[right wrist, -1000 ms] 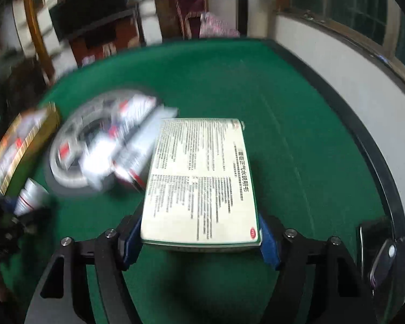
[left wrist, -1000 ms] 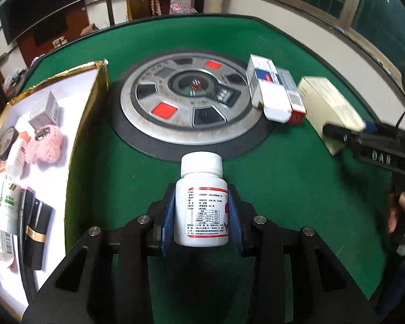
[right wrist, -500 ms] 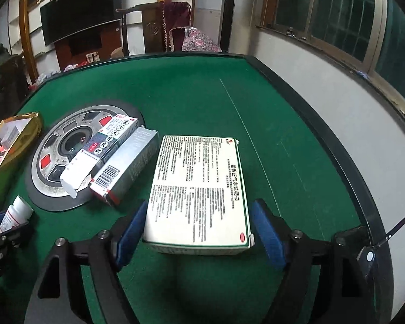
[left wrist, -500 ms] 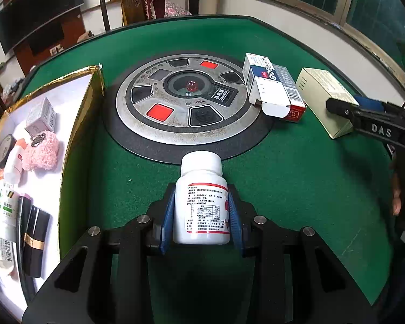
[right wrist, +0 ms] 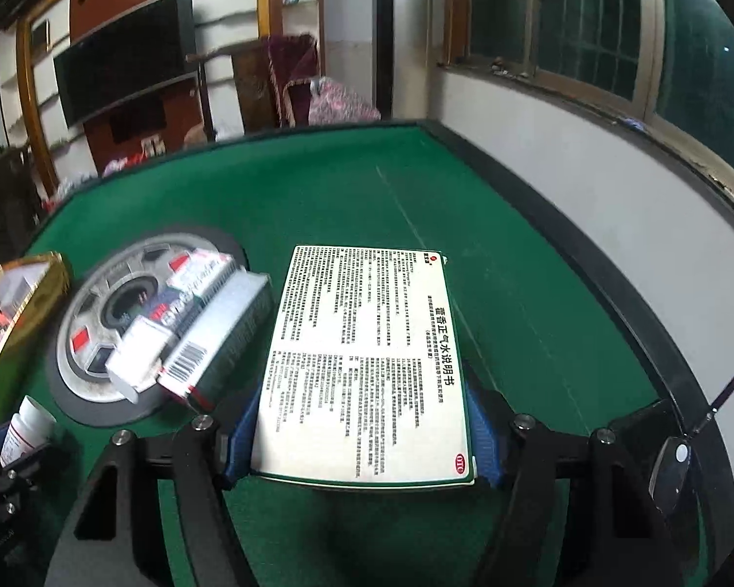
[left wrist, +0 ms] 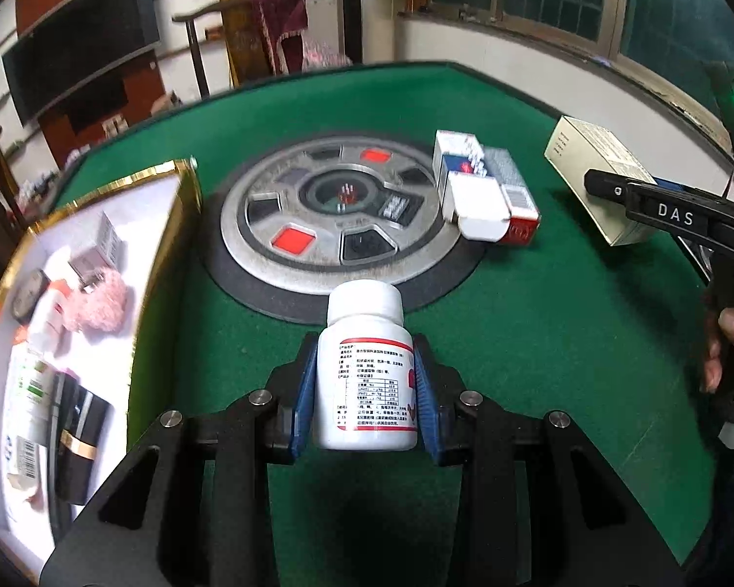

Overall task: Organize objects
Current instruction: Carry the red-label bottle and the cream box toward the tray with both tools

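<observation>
The left gripper [left wrist: 366, 386] clasped a white pill bottle [left wrist: 365, 374] by its sides, blue pads on the label, cap upward and long axis upright, above the green table [left wrist: 538, 332]. The right gripper [right wrist: 362, 433] had just been closing on a flat printed medicine box [right wrist: 364, 367]; its pads met the box's near long edges, and in the left-wrist view the box appeared raised off the felt. The box's long axis ran away from the gripper toward the far table edge, printed face up. Between the two lay a stack of smaller cartons [left wrist: 484, 195], resting partly on the round metal centre panel [left wrist: 337, 215]. At the left stood a gold-rimmed tray [left wrist: 188, 186] already holding small items. The step in hand was probably carriage of both items. The next move would call for swinging the bottle left over the tray rim and setting it in a free space.
</observation>
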A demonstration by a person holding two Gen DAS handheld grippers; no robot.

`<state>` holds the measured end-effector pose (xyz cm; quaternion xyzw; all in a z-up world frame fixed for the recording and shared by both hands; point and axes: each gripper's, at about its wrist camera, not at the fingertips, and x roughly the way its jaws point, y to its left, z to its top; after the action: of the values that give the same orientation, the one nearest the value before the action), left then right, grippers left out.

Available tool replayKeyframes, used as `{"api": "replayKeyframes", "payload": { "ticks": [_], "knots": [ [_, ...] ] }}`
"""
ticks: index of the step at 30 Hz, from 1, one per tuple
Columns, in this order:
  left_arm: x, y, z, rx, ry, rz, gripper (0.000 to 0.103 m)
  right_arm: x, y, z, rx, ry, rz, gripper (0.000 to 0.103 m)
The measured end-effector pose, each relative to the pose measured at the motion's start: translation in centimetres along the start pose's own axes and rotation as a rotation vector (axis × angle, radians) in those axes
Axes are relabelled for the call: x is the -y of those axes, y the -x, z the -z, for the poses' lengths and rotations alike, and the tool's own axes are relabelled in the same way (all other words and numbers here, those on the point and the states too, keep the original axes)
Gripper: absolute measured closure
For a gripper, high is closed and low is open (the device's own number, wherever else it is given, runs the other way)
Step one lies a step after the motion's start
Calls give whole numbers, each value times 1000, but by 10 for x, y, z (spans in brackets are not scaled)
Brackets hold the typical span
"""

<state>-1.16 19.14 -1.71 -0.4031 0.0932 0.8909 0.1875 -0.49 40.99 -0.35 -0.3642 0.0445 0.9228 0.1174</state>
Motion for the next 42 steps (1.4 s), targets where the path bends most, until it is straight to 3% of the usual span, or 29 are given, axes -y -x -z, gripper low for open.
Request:
{"api": "replayKeyframes", "payload": {
  "ticks": [7,20,42],
  "knots": [
    [6,25,-3,123,-35,-68,68,-17,17,-3,75,19,-26,33],
    [4,49,-5,224,-64,-137,68,-59,48,11,152,67,-122,33],
    [-22,75,2,294,-44,-205,68,-126,62,21,147,137,-238,33]
  ]
}}
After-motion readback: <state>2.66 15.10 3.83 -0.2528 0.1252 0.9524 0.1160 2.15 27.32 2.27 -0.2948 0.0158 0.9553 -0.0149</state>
